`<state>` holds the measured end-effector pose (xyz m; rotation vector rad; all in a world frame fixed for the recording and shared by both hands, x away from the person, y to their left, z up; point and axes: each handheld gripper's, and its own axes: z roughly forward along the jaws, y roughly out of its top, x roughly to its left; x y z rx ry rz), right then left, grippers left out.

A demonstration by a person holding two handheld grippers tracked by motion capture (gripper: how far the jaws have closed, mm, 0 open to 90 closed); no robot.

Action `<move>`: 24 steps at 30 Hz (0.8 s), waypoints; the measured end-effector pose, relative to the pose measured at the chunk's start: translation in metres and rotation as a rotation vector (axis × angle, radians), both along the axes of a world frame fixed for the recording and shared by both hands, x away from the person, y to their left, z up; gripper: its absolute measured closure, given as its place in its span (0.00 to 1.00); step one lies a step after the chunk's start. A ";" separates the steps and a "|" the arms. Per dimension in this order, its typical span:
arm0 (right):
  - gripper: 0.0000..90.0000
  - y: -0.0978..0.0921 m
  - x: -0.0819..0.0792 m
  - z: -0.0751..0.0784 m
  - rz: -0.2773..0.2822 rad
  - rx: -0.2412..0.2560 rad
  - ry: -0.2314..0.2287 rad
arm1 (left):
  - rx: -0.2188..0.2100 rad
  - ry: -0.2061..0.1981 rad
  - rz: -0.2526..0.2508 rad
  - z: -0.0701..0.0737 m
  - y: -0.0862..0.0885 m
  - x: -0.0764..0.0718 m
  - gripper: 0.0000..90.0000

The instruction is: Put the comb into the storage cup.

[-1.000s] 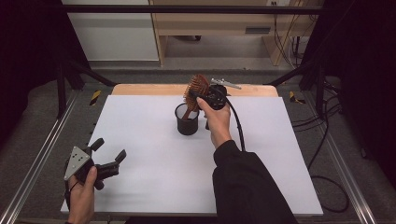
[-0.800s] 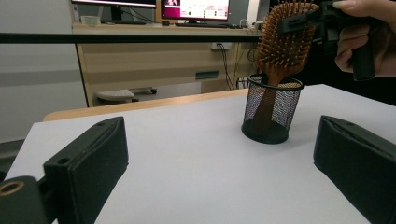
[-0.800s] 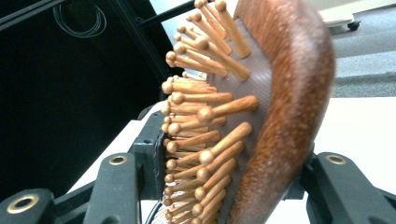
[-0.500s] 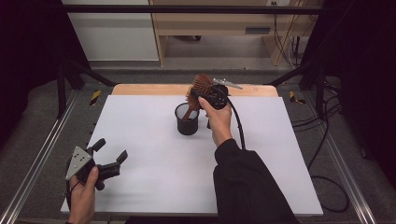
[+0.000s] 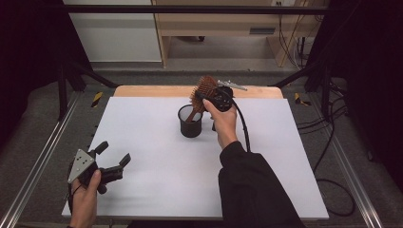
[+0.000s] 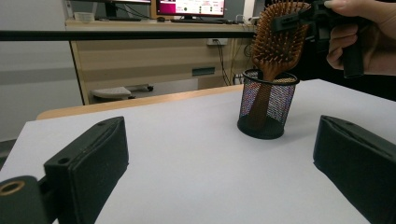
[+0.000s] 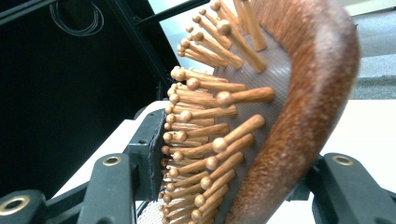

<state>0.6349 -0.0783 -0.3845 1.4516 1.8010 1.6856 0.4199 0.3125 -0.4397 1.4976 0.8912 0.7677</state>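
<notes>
The right gripper point(image 5: 205, 97) clamps the wooden hairbrush point(image 5: 204, 90) by its head, handle down inside the mesh cup point(image 5: 190, 121) near the table's point(image 5: 142, 128) far edge; the left gripper point(image 5: 114, 159) hovers spread, empty, at the near left corner.

The hairbrush point(image 7: 299, 107) clamped in my right hand-held gripper point(image 5: 215, 99) is reddish-brown wood with paler tan pins on a brown pad. Just below that hand-held gripper, the cup point(image 6: 267, 103) is black wire mesh. My left hand-held gripper point(image 5: 110, 161) is black with a grey plate. The table point(image 5: 142, 133) is white, edged in light wood.
</notes>
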 end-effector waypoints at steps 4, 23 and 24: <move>0.47 0.000 0.000 -0.001 0.010 -0.011 -0.008 | 0.003 0.002 -0.001 0.000 0.000 0.000 0.04; 0.43 -0.002 -0.001 -0.001 0.035 -0.083 -0.034 | 0.005 0.005 -0.010 0.000 -0.001 0.000 0.04; 0.42 -0.002 -0.002 -0.001 0.037 -0.089 -0.036 | 0.006 0.005 -0.011 0.000 -0.001 0.000 0.04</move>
